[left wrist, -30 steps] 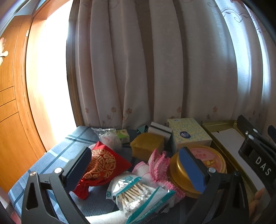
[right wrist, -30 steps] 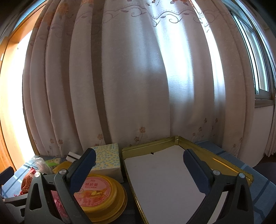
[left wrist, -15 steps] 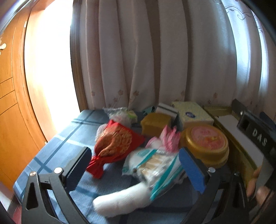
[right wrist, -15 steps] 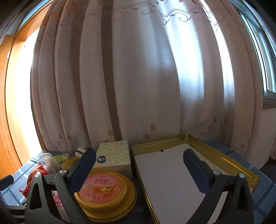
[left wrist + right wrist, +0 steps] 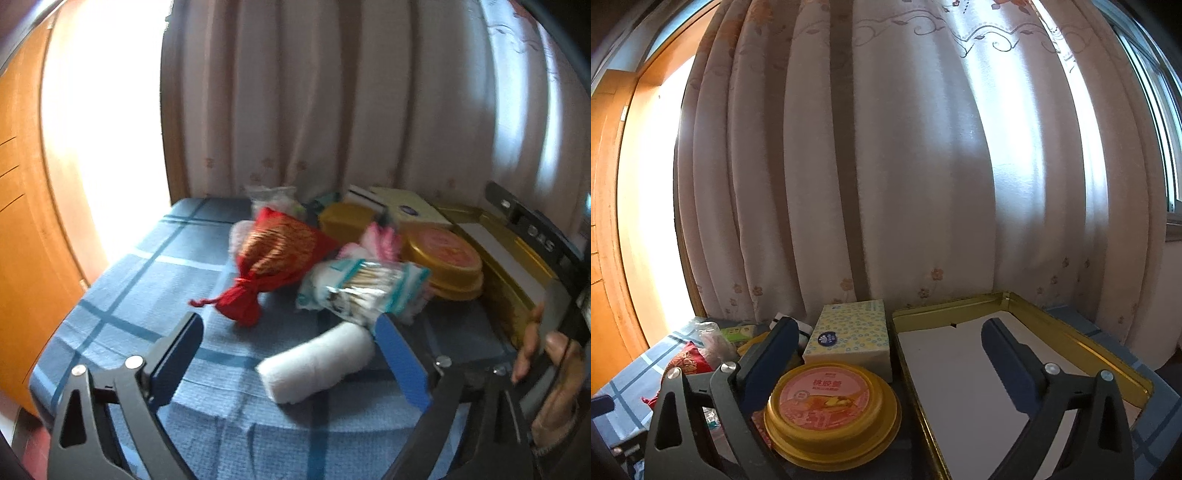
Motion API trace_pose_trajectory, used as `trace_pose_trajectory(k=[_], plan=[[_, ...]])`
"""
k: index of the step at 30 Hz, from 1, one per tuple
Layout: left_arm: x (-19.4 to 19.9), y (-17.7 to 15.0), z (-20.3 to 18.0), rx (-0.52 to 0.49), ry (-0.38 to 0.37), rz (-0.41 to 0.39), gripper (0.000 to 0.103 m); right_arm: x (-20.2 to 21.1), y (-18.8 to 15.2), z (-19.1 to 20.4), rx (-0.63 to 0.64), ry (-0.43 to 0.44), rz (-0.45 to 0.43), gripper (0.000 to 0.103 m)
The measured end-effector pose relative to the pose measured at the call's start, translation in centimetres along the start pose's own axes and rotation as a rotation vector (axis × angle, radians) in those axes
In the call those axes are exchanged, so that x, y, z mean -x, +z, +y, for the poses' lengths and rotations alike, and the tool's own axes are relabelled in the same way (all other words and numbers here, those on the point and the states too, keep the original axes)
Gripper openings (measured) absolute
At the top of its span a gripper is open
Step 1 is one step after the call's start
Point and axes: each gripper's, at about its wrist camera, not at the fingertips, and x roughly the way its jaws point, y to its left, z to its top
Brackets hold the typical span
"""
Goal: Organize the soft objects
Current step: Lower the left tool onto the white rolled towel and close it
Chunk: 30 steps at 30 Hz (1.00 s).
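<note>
A white rolled cloth (image 5: 317,362) lies on the blue checked tablecloth (image 5: 147,280) between the fingers of my left gripper (image 5: 291,354). Its jaws are closing; the left pad still stands clear of the roll. Behind the roll sit a cotton swab pack (image 5: 365,291), a red drawstring pouch (image 5: 273,254) and a pink cloth (image 5: 380,240). My right gripper (image 5: 890,363) hangs open and empty above the yellow lidded bowl (image 5: 827,402) and the gold tray (image 5: 1071,332), which has a white liner.
A patterned tissue box (image 5: 849,336), a yellow sponge (image 5: 345,218) and a clear plastic bag (image 5: 713,336) stand at the back by the curtain (image 5: 886,166). A hand (image 5: 546,362) holds the right gripper's handle at the right. The table's edge runs along the left, by a wooden door.
The left gripper has drawn back and tilted down, so the white roll has come into view between its fingers, which have narrowed a little. The right gripper has hardly moved.
</note>
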Motion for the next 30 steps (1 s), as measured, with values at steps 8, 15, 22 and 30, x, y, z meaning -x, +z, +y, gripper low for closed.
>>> trace_pose_trajectory(k=[8, 15, 22, 30], plan=[[-2.1, -0.7, -2.1, -0.198, 0.015, 0.086, 0.088, 0.1, 0.0, -0.2, -0.005, 0.024, 0.006, 0.101], [-4.2, -0.1, -1.4, -0.177, -0.055, 0.152, 0.063, -0.1, 0.0, 0.1, 0.002, 0.053, 0.018, 0.101], [-4.0, -1.7, -3.0, -0.233, -0.065, 0.129, 0.037, -0.3, -0.2, 0.5, 0.013, 0.098, 0.034, 0.086], [-1.9, -1.0, 0.9, -0.087, -0.069, 0.067, 0.03, -0.1, -0.4, 1.2, 0.023, 0.19, 0.061, 0.067]])
